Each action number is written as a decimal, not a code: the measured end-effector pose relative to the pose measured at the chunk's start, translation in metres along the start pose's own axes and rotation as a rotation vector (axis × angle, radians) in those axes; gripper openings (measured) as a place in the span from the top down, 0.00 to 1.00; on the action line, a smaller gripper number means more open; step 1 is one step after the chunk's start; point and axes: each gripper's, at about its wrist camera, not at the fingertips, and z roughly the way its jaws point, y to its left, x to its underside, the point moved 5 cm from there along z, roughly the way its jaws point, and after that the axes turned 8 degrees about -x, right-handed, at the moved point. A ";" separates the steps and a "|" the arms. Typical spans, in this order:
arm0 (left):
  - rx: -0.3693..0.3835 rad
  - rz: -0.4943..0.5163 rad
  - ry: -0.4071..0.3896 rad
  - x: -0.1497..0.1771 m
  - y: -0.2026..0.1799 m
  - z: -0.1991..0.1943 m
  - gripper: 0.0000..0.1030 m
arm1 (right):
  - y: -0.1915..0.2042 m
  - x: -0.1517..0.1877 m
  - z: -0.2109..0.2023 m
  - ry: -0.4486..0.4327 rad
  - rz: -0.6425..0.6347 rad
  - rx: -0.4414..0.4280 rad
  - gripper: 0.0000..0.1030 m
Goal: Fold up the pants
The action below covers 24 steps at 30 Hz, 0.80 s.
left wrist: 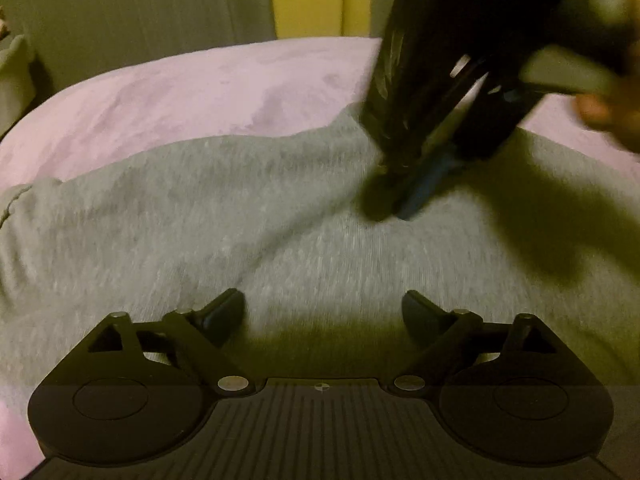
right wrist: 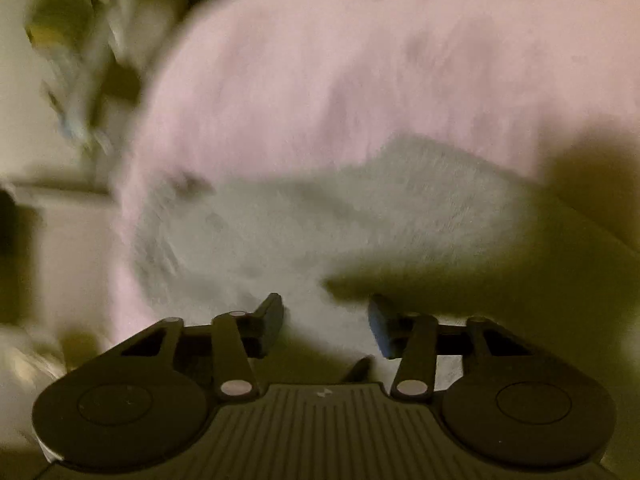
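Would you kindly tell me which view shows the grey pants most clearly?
The left wrist view: the grey pants spread sharply across the pink blanket. The right wrist view shows them smeared by motion blur.

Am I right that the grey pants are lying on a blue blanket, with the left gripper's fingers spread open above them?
Not quite: the blanket is pink, not blue, as the left wrist view shows. The rest holds: the grey pants lie on it, and the left gripper has its fingers spread open above them.

Both tongs agape.
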 end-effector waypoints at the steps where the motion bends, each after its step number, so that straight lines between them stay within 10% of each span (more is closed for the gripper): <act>1: 0.010 -0.010 -0.005 0.000 0.002 0.000 0.10 | -0.004 -0.006 0.012 0.020 -0.029 0.102 0.83; 2: 0.015 -0.019 -0.008 0.001 0.002 0.000 0.08 | -0.014 -0.017 0.017 0.006 -0.015 0.155 1.00; 8: 0.019 -0.061 0.011 -0.012 0.007 -0.005 0.13 | -0.027 -0.055 -0.045 -0.421 -0.029 0.326 0.90; 11: 0.075 -0.199 0.003 -0.035 0.030 -0.006 0.13 | -0.011 -0.030 -0.056 -0.364 -0.045 0.078 0.79; 14: 0.049 -0.309 -0.023 -0.061 0.055 0.000 0.14 | 0.004 -0.001 -0.047 -0.339 -0.128 0.037 0.52; 18: -0.078 -0.316 0.117 -0.072 0.075 0.051 0.30 | -0.017 0.001 -0.029 -0.279 0.016 -0.072 0.52; 24: -0.309 -0.334 0.063 -0.079 0.095 0.052 0.20 | -0.072 0.027 -0.059 -0.301 0.010 0.226 0.56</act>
